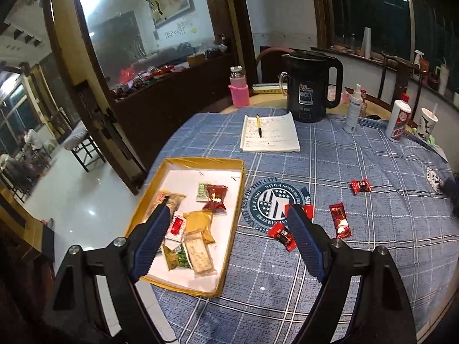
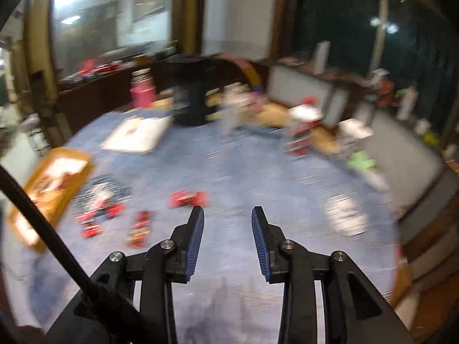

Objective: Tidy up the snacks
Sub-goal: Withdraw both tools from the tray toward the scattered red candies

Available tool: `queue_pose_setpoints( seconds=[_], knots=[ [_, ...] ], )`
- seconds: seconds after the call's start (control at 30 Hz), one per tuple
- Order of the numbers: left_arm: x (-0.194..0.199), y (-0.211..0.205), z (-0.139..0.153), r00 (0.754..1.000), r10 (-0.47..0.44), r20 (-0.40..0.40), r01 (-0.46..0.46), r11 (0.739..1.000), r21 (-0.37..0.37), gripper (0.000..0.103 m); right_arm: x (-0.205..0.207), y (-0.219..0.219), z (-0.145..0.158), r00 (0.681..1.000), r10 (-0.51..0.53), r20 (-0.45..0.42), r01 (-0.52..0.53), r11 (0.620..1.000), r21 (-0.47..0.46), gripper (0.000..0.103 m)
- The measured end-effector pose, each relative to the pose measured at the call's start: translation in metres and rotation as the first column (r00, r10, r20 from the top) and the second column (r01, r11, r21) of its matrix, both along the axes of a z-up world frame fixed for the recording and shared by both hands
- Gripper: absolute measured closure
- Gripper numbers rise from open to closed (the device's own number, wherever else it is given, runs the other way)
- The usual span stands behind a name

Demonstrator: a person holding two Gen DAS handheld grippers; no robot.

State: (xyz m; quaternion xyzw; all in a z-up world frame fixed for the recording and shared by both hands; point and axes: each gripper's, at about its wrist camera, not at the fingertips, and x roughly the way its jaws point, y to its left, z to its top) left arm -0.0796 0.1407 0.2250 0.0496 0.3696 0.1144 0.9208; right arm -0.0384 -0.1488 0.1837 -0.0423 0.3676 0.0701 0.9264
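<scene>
- Here, the left gripper (image 1: 226,215) hangs over the desk (image 1: 358,229), jaws wide and empty, above the near end of the yellow tray (image 1: 149,192).
- The right gripper (image 2: 228,215), in a blurred view, has narrow, empty jaws.
- Inside the tray lie several snack packets (image 1: 198,229).
- Right of the tray, four red candies (image 1: 340,223) lie loose on the blue checked cloth.
- Beyond the tray: a notepad (image 1: 275,140), then a black kettle (image 1: 309,86).

Clothed table (image 1: 330,272): tray (image 1: 232,229), candies (image 1: 340,224).
</scene>
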Motion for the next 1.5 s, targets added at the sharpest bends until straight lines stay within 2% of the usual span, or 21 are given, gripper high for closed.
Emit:
queue_pose_setpoints(
  seconds=[0.13, 0.27, 0.47, 0.67, 0.93, 1.5],
  knots=[
    [-0.001, -0.009, -0.003, 1.000, -0.010, -0.004, 0.011, 0.998, 0.061, 0.019, -0.013, 0.055, -0.016, 0.992, 0.106, -0.062, -0.098, 0.988, 0.123, 0.069],
    [-0.001, -0.007, -0.013, 0.999, -0.019, -0.027, 0.019, 1.000, 0.022, 0.019, -0.023, 0.088, -0.022, 0.984, 0.142, -0.109, -0.116, 0.970, 0.214, 0.069],
    [0.000, 0.003, -0.030, 0.998, -0.012, -0.068, 0.008, 0.998, -0.059, 0.019, -0.027, 0.107, -0.031, 0.976, 0.158, -0.148, -0.132, 0.977, 0.170, 0.068],
    [0.002, 0.010, -0.042, 0.995, -0.004, -0.103, -0.007, 0.994, -0.107, 0.019, -0.032, 0.120, -0.045, 0.967, 0.167, -0.193, -0.146, 0.982, 0.119, 0.068],
    [0.005, 0.010, -0.048, 0.993, -0.027, -0.117, 0.012, 0.992, -0.124, 0.019, -0.035, 0.126, -0.051, 0.962, 0.172, -0.214, -0.156, 0.984, 0.090, 0.067],
    [0.019, 0.001, -0.067, 0.982, -0.063, -0.179, 0.038, 0.990, -0.139, 0.019, -0.028, 0.116, -0.065, 0.957, 0.135, -0.257, -0.110, 0.988, 0.107, 0.066]
  ],
)
